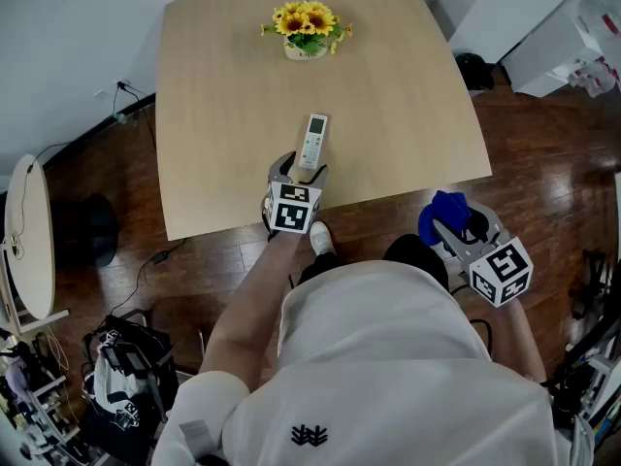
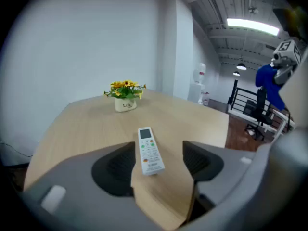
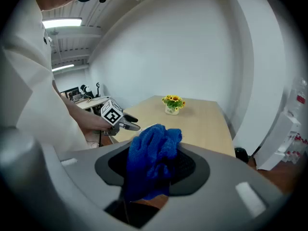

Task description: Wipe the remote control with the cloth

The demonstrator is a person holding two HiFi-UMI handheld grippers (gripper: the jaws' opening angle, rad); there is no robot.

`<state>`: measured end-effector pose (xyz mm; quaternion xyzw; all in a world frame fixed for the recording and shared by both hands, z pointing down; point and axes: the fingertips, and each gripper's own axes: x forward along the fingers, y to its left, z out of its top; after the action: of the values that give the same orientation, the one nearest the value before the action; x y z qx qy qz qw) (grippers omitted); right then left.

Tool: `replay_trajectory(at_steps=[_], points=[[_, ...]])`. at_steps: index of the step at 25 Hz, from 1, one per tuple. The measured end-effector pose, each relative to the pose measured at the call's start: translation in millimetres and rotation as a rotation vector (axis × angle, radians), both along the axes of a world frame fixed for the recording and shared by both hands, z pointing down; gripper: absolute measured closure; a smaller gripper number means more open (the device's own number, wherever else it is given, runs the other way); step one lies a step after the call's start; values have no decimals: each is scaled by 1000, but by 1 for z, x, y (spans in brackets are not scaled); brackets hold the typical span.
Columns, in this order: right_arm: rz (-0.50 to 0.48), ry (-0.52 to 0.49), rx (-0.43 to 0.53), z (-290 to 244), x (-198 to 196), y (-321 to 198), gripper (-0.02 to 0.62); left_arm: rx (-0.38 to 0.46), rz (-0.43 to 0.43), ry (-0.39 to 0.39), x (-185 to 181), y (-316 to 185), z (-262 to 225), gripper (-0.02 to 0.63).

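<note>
A white remote control [image 1: 312, 140] [image 2: 149, 150] lies flat on the wooden table [image 1: 233, 85], buttons up. My left gripper [image 1: 300, 176] [image 2: 158, 162] stands open at the table's near edge, one jaw on each side of the remote's near end and apart from it. My right gripper [image 1: 448, 227] [image 3: 153, 163] hangs off the table's right front corner, above the floor, shut on a bunched blue cloth [image 1: 441, 213] [image 3: 153, 157]. The cloth [image 2: 270, 83] also shows at the far right of the left gripper view.
A small white pot of sunflowers [image 1: 307, 29] [image 2: 124, 95] [image 3: 173, 103] stands at the table's far side. Dark wood floor surrounds the table. A round white side table [image 1: 27, 236] and a black bag [image 1: 121, 372] are at the left; white cabinets [image 1: 543, 27] at the right.
</note>
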<state>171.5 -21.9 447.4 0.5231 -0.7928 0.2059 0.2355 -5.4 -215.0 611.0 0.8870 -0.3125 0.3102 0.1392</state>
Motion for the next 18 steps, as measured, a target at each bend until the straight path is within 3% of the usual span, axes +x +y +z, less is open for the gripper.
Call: replay_trajectory(at_steps=[6,14,18], points=[[-42,17,-21,4,-7,-39,407,8,-42,-43,15,-50,25,291],[-141,30,-52,1,30,-81,407,-69,-155,-112,25,-63,61,296],[-175,31,-80,7,56,-94,407,-80,-222,-128,21,-68,72,332]])
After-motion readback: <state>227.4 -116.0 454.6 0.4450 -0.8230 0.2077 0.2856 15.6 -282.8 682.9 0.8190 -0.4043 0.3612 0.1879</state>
